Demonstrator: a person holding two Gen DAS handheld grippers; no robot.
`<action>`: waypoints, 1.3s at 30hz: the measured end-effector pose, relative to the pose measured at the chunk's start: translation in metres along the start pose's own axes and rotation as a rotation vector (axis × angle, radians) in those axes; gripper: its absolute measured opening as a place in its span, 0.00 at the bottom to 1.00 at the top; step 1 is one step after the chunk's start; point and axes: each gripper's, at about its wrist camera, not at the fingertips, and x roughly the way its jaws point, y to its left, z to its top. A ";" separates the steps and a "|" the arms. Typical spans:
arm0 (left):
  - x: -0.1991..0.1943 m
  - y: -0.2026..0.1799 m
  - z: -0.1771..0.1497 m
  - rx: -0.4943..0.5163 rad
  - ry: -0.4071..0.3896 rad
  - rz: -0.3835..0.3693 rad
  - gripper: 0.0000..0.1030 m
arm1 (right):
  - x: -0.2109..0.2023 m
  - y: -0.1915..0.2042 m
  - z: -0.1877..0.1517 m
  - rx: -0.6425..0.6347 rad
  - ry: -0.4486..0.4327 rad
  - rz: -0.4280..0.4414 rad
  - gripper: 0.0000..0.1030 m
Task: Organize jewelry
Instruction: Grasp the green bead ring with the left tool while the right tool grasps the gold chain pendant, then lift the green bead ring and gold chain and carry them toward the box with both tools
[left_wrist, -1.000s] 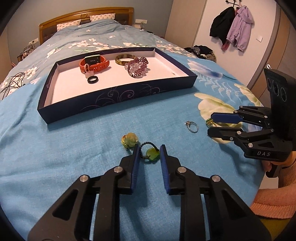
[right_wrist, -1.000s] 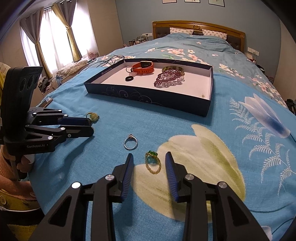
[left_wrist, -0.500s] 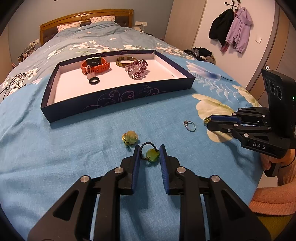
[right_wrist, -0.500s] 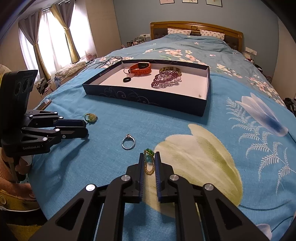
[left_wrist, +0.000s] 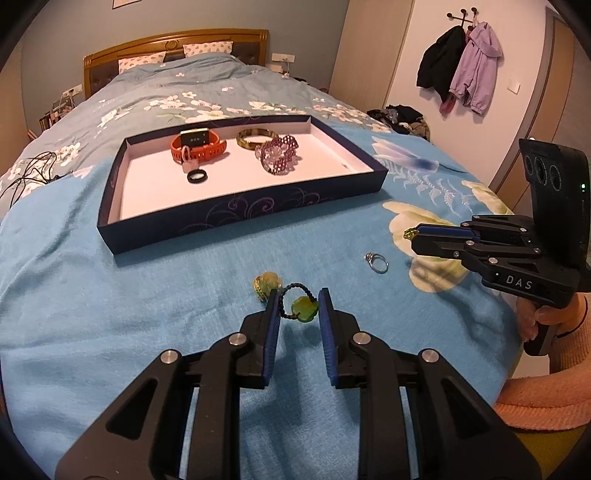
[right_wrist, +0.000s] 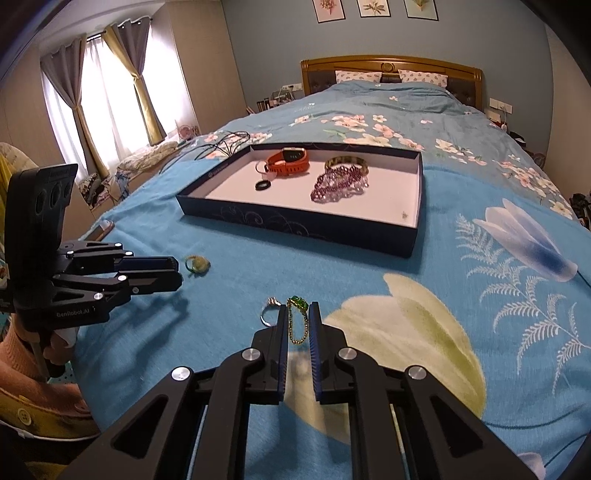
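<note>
Where the tray (left_wrist: 236, 218) sits, a watch (left_wrist: 197, 146) lies inside.

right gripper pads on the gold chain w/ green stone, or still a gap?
Touching. The right wrist view shows the right gripper shut on the gold chain, both pads against its sides.

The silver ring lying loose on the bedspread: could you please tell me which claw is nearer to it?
Right. The right claw, shut on a gold chain, sits right beside the silver ring. The left claw, around a green bead loop, is farther away.
</note>
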 end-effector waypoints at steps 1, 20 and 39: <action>-0.002 0.001 0.001 -0.001 -0.006 0.001 0.20 | 0.000 0.001 0.002 0.001 -0.006 0.005 0.09; -0.016 0.006 0.012 -0.015 -0.064 0.006 0.20 | 0.003 0.012 0.020 0.007 -0.071 0.052 0.09; -0.021 0.012 0.024 -0.011 -0.103 0.022 0.20 | 0.006 0.013 0.038 -0.002 -0.101 0.057 0.09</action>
